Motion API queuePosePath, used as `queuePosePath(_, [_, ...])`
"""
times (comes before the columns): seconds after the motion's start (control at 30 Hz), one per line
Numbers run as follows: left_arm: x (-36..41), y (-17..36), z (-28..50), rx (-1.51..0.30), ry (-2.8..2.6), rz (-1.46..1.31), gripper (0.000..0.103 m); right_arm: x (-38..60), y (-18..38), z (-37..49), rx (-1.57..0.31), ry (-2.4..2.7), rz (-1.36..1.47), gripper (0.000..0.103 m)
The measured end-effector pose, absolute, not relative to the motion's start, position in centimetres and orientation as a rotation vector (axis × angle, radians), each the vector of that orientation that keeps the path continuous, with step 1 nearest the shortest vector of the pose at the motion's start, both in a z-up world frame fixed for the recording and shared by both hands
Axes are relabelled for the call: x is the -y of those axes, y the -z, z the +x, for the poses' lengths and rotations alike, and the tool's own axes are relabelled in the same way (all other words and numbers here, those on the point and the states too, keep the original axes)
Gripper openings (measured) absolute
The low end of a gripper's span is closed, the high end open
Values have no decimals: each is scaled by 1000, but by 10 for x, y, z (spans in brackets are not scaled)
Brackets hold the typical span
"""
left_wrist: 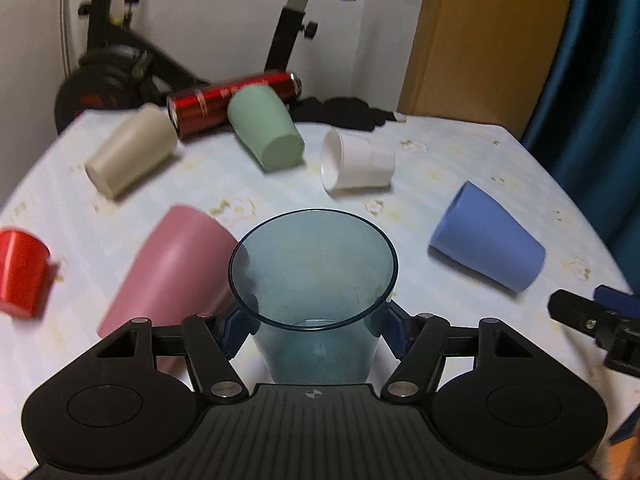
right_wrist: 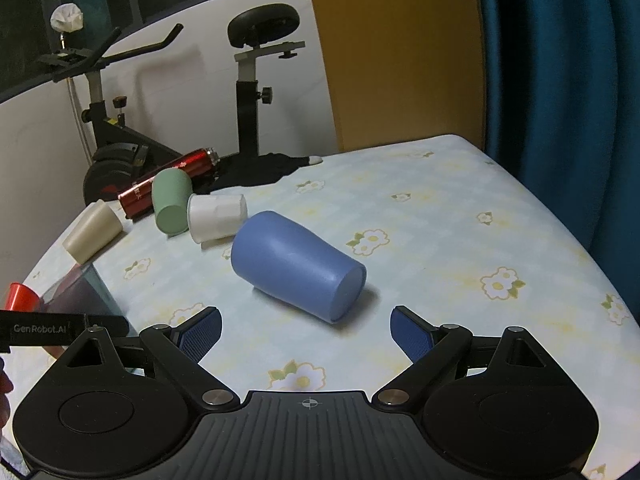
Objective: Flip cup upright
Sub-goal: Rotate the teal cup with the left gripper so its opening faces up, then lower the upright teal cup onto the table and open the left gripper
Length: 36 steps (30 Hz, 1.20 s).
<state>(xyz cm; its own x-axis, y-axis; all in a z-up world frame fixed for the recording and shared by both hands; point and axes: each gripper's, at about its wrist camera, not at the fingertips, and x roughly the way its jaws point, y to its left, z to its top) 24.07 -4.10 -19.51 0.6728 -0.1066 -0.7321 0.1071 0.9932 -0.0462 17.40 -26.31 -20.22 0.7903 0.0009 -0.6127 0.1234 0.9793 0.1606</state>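
Observation:
My left gripper (left_wrist: 312,330) is shut on a clear teal cup (left_wrist: 314,280), held tilted with its mouth up and toward the far side of the table. The same cup (right_wrist: 78,294) shows at the left edge of the right wrist view. My right gripper (right_wrist: 306,334) is open and empty, just short of a blue cup (right_wrist: 298,266) lying on its side with its base toward me. That blue cup (left_wrist: 486,238) lies right of the teal cup in the left wrist view.
On the floral tablecloth (right_wrist: 460,240) lie a pink cup (left_wrist: 168,272), a red cup (left_wrist: 20,272), a beige cup (left_wrist: 130,152), a green cup (left_wrist: 264,132), a white cup (left_wrist: 356,162) and a red flask (left_wrist: 232,102). An exercise bike (right_wrist: 248,92) stands behind the table. A blue curtain (right_wrist: 560,80) hangs at right.

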Motion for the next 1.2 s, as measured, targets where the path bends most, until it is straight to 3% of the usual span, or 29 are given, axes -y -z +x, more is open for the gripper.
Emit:
queuePosePath(0.3, [53, 207, 233, -714, 40, 146, 69, 262, 204, 175, -667, 64, 192, 90])
queuePosePath(1.2, [46, 213, 227, -820, 6, 86, 69, 261, 208, 174, -682, 52, 190, 90])
